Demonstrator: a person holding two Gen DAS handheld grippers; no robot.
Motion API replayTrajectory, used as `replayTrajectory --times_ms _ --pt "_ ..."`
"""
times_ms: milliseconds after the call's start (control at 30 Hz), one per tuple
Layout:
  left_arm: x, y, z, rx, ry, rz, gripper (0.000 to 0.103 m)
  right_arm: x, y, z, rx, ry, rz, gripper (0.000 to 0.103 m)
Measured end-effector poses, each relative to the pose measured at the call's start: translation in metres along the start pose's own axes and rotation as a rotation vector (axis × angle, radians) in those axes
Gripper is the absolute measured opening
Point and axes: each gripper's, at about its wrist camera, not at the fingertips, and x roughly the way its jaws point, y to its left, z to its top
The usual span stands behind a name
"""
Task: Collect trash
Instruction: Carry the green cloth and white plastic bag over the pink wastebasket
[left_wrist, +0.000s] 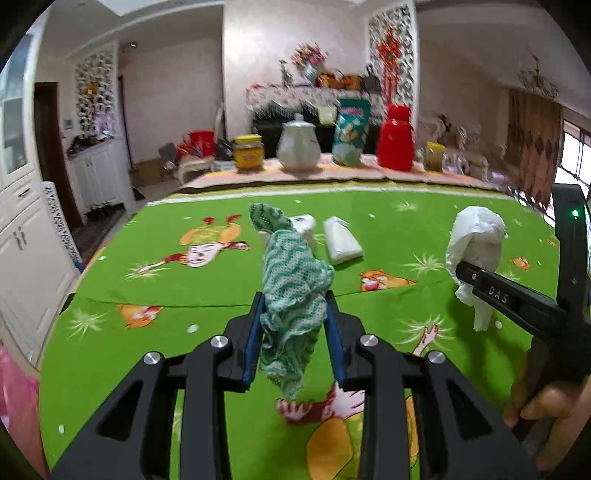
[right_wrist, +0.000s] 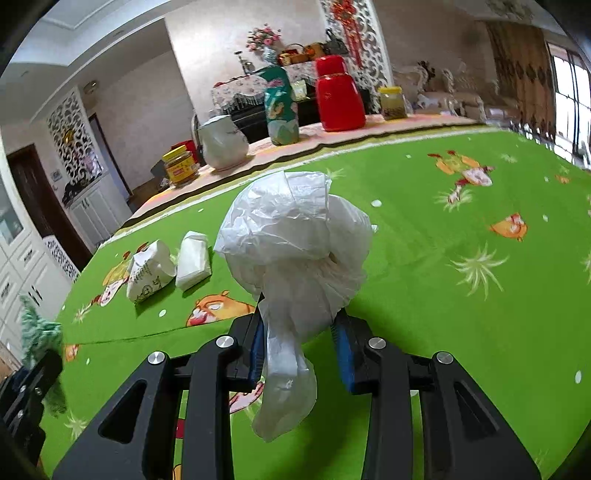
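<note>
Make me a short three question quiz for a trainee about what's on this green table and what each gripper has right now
1. True or false: the left gripper is shut on the green knitted cloth.
2. What does the right gripper hold? A) a red flask B) a white plastic bag C) a yellow-lidded jar
3. How many pieces of white paper trash lie loose on the green tablecloth?

Key:
1. True; its fingers pinch the cloth.
2. B, the white plastic bag.
3. Two: the crumpled printed wrapper and the folded white packet, side by side.
</note>
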Motion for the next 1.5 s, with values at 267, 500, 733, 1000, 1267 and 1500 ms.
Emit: replayTrajectory --times_ms 267,500,733,1000,1267,1500 --pt "0.004 0.015 -0.010 -0.003 -0.023 -0.004 0.031 0.001 0.023 -0.001 -0.125 0.010 0.045 0.034" --pt "0.004 0.025 -0.006 -0.016 -0.035 0.034 0.031 -0.002 0.037 -0.005 -0.223 0.018 0.059 0.034" --pt "0.006 0.029 -0.007 -0.032 -0.029 0.041 0.031 -0.008 0.057 -0.013 -0.332 -0.006 0.047 0.034" --pt "0.006 0.036 -0.006 -0.076 -0.035 0.042 0.031 -0.015 0.073 -0.021 -0.431 -0.038 0.058 0.034" --pt "-0.025 0.037 -0.019 -0.022 0.009 0.075 0.032 -0.037 0.077 -0.037 -0.454 0.043 0.122 0.034" --pt "-0.064 0.046 -0.041 -0.042 -0.007 0.068 0.032 -0.074 0.087 -0.053 -0.506 0.039 0.134 0.034"
